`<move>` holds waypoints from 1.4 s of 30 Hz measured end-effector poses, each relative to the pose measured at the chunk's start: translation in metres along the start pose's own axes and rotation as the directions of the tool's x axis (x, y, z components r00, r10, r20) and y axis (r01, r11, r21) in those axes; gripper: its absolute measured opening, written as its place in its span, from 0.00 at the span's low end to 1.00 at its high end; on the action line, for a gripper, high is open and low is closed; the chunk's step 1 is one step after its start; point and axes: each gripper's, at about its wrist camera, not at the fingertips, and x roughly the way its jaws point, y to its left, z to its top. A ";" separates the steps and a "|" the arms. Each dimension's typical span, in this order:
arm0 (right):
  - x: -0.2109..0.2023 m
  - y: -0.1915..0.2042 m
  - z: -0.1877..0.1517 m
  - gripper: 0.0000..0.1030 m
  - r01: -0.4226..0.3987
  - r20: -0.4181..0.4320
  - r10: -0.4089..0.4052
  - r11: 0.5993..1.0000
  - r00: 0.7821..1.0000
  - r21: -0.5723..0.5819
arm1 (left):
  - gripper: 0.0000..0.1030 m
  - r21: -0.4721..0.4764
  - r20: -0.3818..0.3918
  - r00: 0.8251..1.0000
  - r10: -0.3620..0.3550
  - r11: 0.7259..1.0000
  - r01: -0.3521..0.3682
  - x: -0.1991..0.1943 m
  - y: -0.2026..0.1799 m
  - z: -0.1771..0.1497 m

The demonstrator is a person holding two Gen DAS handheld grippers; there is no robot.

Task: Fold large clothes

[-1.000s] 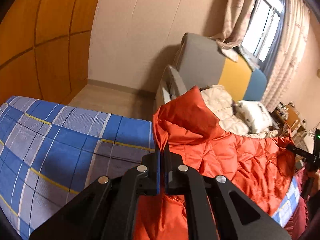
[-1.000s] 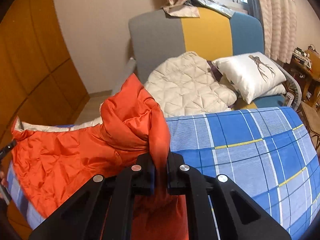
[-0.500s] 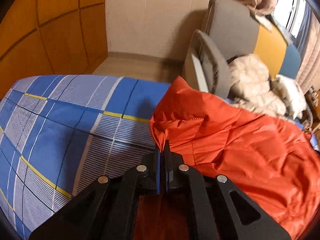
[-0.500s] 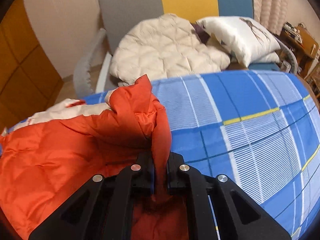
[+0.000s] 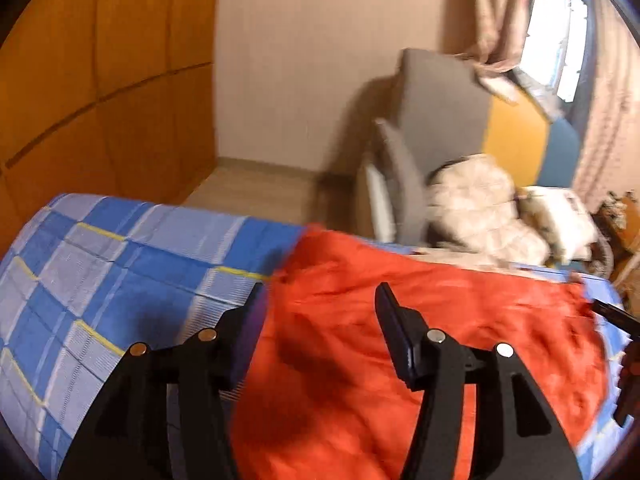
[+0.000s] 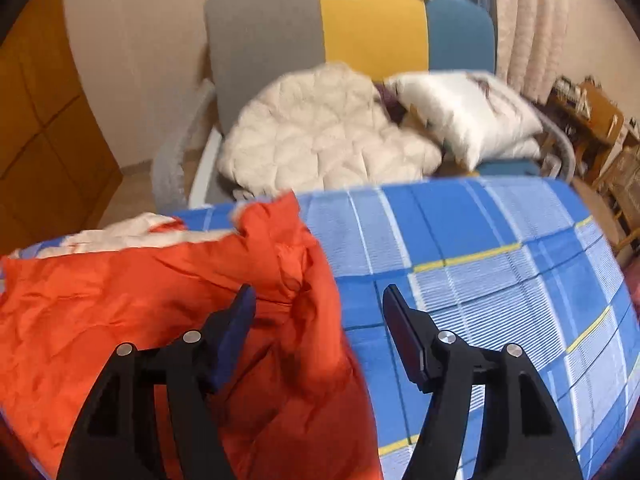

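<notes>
1. We see the orange jacket (image 5: 420,340) lying on the bed (image 5: 100,280) with its blue checked cover, spread wide, and its far border reaches the far edge of the bed.
2. Our left gripper (image 5: 320,332) has its jaws spread wide and holds nothing; it hangs over the left border of the jacket.
3. Our right gripper (image 6: 318,330) is also spread and empty, over the right border, where the cloth is bunched.
4. We judge that one fold is laid down; the jacket is not yet compact, so more folds and some smoothing remain.
5. A cream lining (image 6: 120,236) shows at the far left border.
</notes>
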 end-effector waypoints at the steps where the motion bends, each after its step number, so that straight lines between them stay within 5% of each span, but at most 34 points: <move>1: -0.011 0.003 -0.001 0.63 -0.009 0.017 0.009 1.000 1.000 -0.006 | 0.54 0.017 0.006 1.000 -0.023 1.000 0.023 -0.005 -0.012 -0.002; 5: -0.044 0.031 -0.008 0.63 -0.134 0.036 0.136 0.990 0.990 -0.044 | 0.54 0.090 0.001 0.995 -0.104 0.990 0.104 -0.015 -0.056 -0.012; 11: -0.047 0.085 -0.019 0.63 -0.222 -0.010 0.222 0.969 0.975 -0.105 | 0.54 0.181 -0.045 0.988 -0.149 0.971 0.155 0.000 -0.114 -0.024; 27: 0.051 0.136 -0.017 0.66 -0.048 -0.142 0.018 0.976 0.990 -0.212 | 0.51 0.100 -0.163 0.985 -0.053 0.992 0.070 0.099 -0.106 -0.040; 35: 0.040 0.127 -0.019 0.66 -0.070 -0.123 0.047 0.980 0.991 -0.189 | 0.52 0.074 -0.084 0.995 -0.063 0.995 0.069 0.043 -0.081 -0.038; 42: -0.027 0.093 -0.044 0.72 -0.140 -0.015 0.139 0.985 0.990 -0.102 | 0.64 0.037 0.040 0.998 -0.045 0.998 0.044 -0.035 -0.035 -0.041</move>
